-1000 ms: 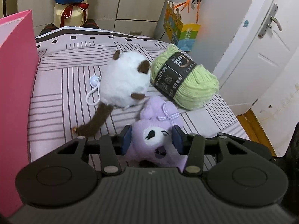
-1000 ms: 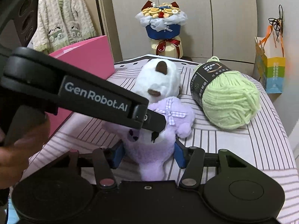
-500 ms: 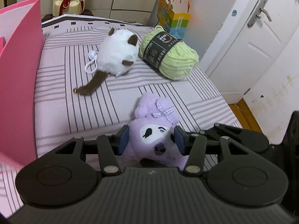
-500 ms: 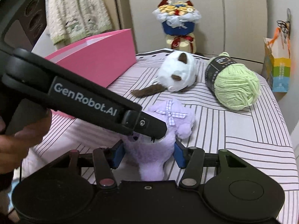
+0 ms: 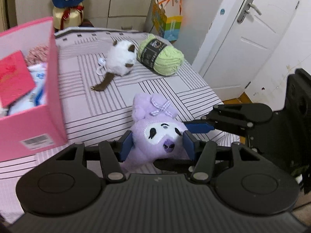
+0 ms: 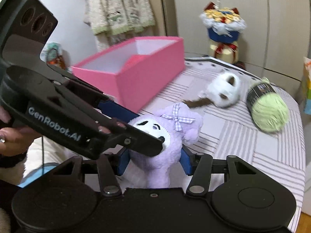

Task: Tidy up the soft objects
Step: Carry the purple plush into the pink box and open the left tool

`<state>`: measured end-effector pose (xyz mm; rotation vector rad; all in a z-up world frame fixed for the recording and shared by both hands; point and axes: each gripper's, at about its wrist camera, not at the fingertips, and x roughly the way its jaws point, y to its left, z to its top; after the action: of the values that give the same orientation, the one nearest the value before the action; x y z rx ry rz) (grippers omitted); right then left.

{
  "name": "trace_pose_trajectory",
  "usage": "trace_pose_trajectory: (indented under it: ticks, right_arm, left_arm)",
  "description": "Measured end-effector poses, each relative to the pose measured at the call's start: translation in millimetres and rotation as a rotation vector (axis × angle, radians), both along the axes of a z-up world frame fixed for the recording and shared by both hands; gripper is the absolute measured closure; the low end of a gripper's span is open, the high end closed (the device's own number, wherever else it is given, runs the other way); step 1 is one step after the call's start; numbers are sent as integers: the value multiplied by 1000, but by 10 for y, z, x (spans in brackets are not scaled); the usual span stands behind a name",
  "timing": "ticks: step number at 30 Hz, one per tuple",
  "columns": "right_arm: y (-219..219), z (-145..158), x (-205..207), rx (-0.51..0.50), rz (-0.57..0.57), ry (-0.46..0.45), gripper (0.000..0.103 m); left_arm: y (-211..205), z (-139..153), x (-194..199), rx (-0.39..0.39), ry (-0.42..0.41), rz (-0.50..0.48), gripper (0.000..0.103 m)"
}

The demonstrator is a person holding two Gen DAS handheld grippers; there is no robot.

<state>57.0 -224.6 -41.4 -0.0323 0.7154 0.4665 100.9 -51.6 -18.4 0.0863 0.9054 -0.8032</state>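
A purple plush [image 5: 155, 130] with a checked bow hangs above the striped bed [image 5: 97, 101], held from two sides. My left gripper [image 5: 157, 145] has its blue pads against both sides of the plush's head, and its jaws are opening. My right gripper [image 6: 154, 163] is shut on the plush's body [image 6: 159, 167]; one of its fingers [image 5: 200, 128] reaches in from the right. In the right wrist view the left gripper [image 6: 147, 131] crosses the plush's face. A white plush cat [image 5: 121, 60] and green yarn [image 5: 161, 58] lie farther back on the bed.
An open pink box [image 5: 38, 120] stands on the bed's left side with a red card and cloth items inside. A bouquet [image 5: 68, 0] and cabinets stand behind the bed. A paper bag [image 5: 169, 23] hangs by the white door [image 5: 252, 38]. A hand [image 6: 13, 139] holds the left gripper.
Both grippers rose and drew back from the cat and yarn, carrying the purple plush off the bed. The left pads stand wider apart. The pink box's inside came into view.
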Motion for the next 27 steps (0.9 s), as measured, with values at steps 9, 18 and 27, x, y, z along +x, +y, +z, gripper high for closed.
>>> trace_pose_trajectory:
  ticks: [9, 18, 27]
  right_arm:
    - [413, 381, 52, 14, 129, -66, 44]
    - [818, 635, 319, -11, 182, -171, 44]
    - [1131, 736, 986, -53, 207, -231, 43]
  left_arm:
    - [520, 404, -110, -3, -96, 44, 48]
    - [938, 672, 128, -32, -177, 104, 47]
    - [1187, 739, 789, -76, -207, 193, 46]
